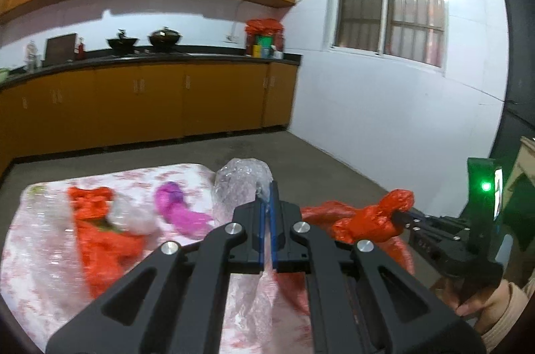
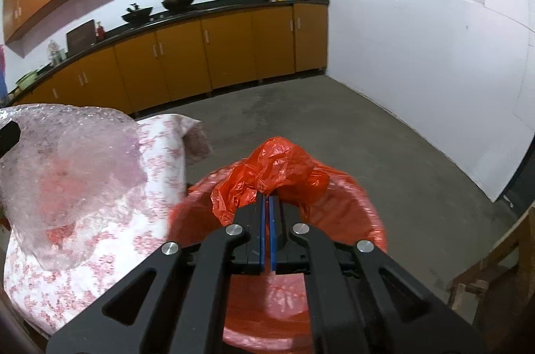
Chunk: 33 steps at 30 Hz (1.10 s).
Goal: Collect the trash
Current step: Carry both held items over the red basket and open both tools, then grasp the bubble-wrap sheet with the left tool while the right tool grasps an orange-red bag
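The left gripper [image 1: 267,203] is pinching a clear bubble-wrap sheet [image 1: 242,183] above the desk [image 1: 40,270], near its right edge. The right gripper [image 2: 267,203] is clamped on the rim of a red trash bag [image 2: 277,163], which hangs just beside that right edge. A red wrapper [image 1: 97,220] and a magenta scrap [image 1: 180,210] lie on the floral-covered desk. No writing is readable.

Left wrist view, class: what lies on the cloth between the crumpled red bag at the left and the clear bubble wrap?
A crumpled magenta plastic piece lies there, seen in the left wrist view.
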Each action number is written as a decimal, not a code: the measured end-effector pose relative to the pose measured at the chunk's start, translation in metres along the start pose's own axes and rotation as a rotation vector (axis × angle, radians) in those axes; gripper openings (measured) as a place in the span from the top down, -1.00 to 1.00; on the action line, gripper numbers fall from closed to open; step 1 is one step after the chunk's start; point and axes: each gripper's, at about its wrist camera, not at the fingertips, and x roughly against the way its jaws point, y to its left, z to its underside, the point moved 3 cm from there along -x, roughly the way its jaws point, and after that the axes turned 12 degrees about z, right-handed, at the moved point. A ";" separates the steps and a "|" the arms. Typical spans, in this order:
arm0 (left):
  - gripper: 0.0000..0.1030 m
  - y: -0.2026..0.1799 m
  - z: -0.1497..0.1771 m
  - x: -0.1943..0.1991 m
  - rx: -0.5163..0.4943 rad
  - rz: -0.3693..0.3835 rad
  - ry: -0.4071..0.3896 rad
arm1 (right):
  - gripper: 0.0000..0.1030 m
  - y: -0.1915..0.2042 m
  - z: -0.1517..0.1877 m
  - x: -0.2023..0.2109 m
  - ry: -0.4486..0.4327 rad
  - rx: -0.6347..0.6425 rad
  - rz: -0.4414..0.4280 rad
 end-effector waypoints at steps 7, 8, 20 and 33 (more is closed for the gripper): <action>0.92 -0.033 0.008 -0.042 -0.018 0.092 0.045 | 0.95 -0.028 0.004 -0.011 0.020 -0.039 0.041; 0.92 -0.035 0.009 -0.046 -0.018 0.097 0.049 | 0.95 -0.030 0.004 -0.012 0.022 -0.042 0.042; 0.60 -0.039 0.038 -0.103 0.003 0.114 0.147 | 0.83 -0.042 0.008 -0.025 0.042 -0.048 0.008; 0.14 0.009 0.046 -0.065 0.000 -0.077 0.136 | -0.01 -0.036 0.010 -0.011 -0.016 -0.004 0.046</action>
